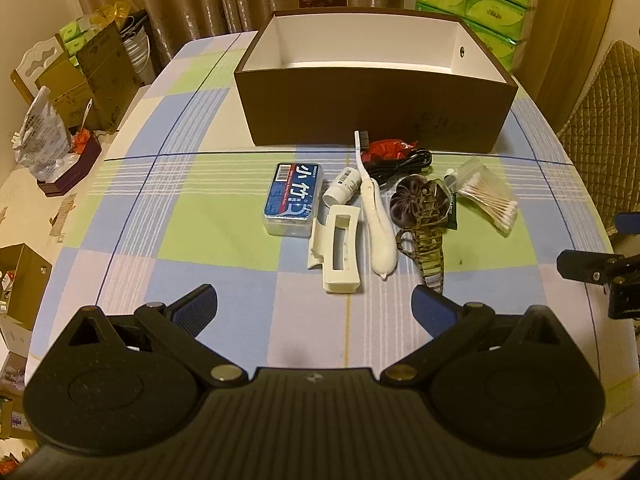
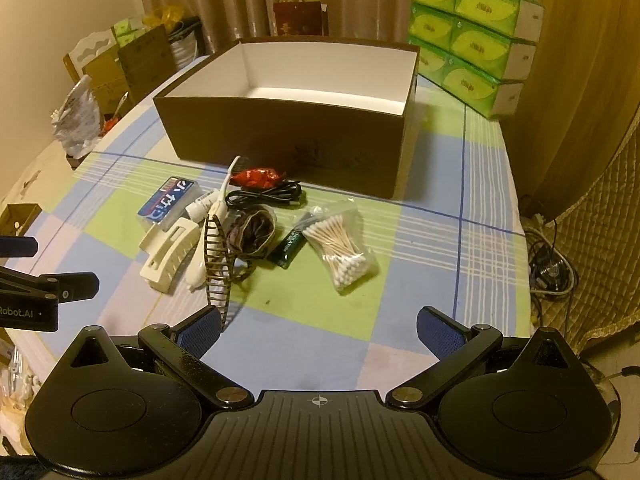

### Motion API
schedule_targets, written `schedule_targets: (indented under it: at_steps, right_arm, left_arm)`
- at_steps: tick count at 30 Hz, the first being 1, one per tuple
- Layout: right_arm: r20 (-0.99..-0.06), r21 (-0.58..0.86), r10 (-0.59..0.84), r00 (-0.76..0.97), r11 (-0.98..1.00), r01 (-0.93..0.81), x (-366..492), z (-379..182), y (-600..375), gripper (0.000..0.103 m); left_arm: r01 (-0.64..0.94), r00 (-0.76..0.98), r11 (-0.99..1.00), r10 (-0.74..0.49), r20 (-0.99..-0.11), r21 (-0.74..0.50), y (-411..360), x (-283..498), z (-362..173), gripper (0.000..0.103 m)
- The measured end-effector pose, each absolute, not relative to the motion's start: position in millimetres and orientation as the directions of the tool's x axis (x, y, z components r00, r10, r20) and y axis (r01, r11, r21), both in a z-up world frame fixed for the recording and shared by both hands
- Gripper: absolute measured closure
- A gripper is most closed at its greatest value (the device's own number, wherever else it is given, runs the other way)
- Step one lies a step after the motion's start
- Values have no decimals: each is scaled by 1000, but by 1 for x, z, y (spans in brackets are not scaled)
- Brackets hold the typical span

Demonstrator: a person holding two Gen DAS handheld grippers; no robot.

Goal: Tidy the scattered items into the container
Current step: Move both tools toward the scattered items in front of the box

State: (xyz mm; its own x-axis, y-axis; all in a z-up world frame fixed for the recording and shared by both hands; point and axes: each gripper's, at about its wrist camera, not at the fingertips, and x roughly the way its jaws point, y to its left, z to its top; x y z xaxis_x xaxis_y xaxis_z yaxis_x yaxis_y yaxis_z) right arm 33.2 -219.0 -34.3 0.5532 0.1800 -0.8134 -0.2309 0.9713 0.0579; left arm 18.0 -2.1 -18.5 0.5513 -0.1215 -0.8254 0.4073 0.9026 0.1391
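A brown open box (image 1: 372, 106) with a white inside stands at the back of the checked table; it also shows in the right wrist view (image 2: 280, 136). In front of it lie a blue floss case (image 1: 291, 200), a white hair claw (image 1: 338, 254), a white toothbrush (image 1: 376, 220), a small white bottle (image 1: 342, 186), a black cable (image 1: 400, 162), a red wrapper (image 1: 386, 148), a dark scrunchie (image 1: 412, 200), a brown hair clip (image 1: 428, 248), a battery (image 2: 289, 249) and a bag of cotton swabs (image 1: 490, 198). My left gripper (image 1: 314, 308) and right gripper (image 2: 318, 330) are open and empty, near the front edge.
Green tissue packs (image 2: 472, 36) are stacked at the back right of the table. Cardboard boxes and bags (image 1: 92, 76) stand off the table's left side. A quilted chair (image 1: 608, 128) is to the right. The right gripper shows at the right edge of the left wrist view (image 1: 600, 276).
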Motion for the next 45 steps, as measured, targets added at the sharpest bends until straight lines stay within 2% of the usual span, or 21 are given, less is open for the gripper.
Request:
schedule_targets:
  at_steps: [19, 26, 38, 45]
  right_arm:
    - [-800, 88, 210, 563, 968, -235, 56, -55, -229, 2]
    - [-792, 70, 212, 573, 963, -259, 64, -68, -229, 2]
    - [-782, 26, 203, 589, 955, -294, 84, -91, -225, 2]
    - [-785, 23, 207, 584, 952, -306, 100, -100, -226, 3]
  left_arm:
    - [442, 552, 889, -165, -818, 120, -5, 39, -32, 1]
    - [521, 551, 843, -216, -806, 131, -8, 50, -40, 1]
    - [572, 520, 814, -262, -813, 104, -14, 71, -63, 4]
    - [586, 496, 805, -268, -826, 91, -13, 85, -76, 9]
